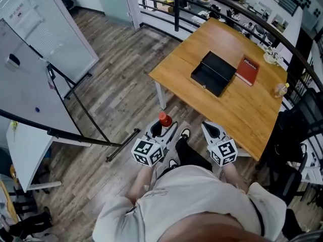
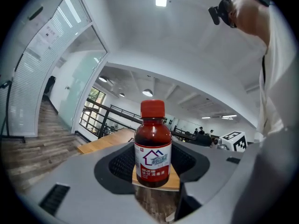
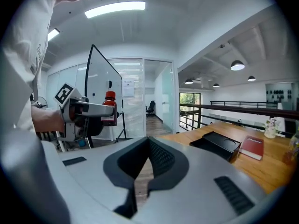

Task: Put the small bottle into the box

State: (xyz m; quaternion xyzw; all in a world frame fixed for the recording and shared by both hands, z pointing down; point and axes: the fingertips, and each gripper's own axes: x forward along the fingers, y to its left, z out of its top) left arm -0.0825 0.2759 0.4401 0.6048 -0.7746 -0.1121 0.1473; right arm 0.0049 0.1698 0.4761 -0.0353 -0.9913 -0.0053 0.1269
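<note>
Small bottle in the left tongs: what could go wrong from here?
1. The left tongs grip the small bottle low on its body, over bare floor and short of the table. A slip would likely drop it there.
2. The box sits close beside a red book. A poorly aimed release could land the bottle on the book or the box's rim.

The small bottle [image 2: 153, 146] is showing dark red, red-capped; the box [image 1: 214, 73] is looking black, the desk [image 1: 242, 110] glowing honey-brown, wood-grained.
</note>
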